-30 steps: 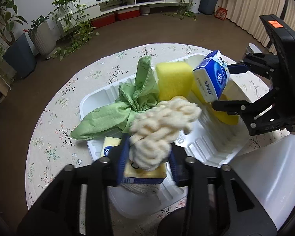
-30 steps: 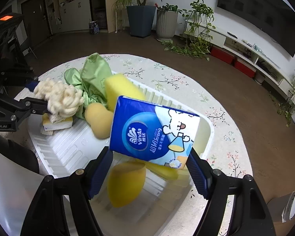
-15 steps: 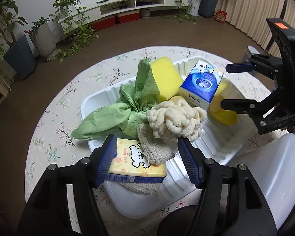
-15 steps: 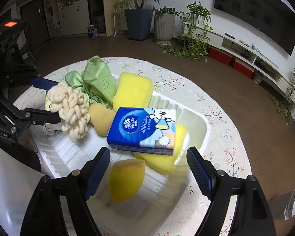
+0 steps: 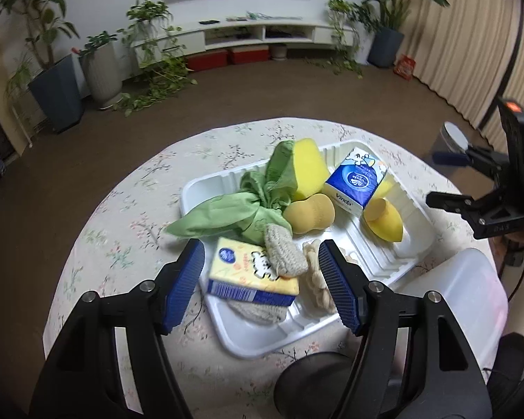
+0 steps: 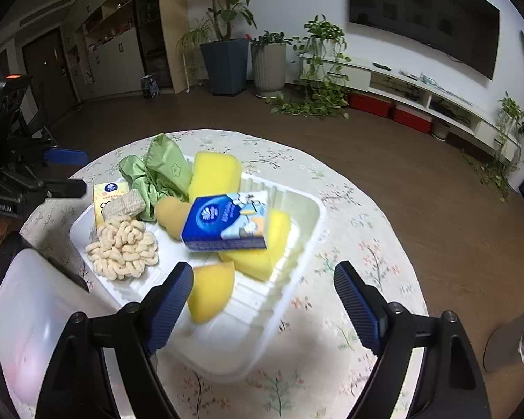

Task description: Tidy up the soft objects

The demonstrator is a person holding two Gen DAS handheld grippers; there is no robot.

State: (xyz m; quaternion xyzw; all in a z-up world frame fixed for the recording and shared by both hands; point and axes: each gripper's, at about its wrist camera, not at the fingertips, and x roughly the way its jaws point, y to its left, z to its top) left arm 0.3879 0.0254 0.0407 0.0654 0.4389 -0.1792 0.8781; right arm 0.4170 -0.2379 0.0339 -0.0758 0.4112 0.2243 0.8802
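Left wrist view: one white tray (image 5: 415, 244) sits on a round table (image 5: 122, 216) with a floral cloth. In it lie two tissue packs, one blue (image 5: 354, 181) and one yellow (image 5: 248, 272), one green cloth (image 5: 227, 209), one cream chenille mitt (image 6: 122, 248), one woven loofah pad (image 5: 283, 251), and four yellow or tan sponges: two blocks (image 6: 215, 174) (image 6: 262, 251), a peanut-shaped one (image 5: 309, 213) and a wedge (image 5: 384, 223). The left gripper (image 5: 262, 282) and right gripper (image 6: 262, 303) both have jaws spread with nothing between them, having just been opening. A clear plastic lid (image 5: 464, 296) rests just beside the tray. Brown floor, potted plants, a low white shelf and a wall television surround the table.
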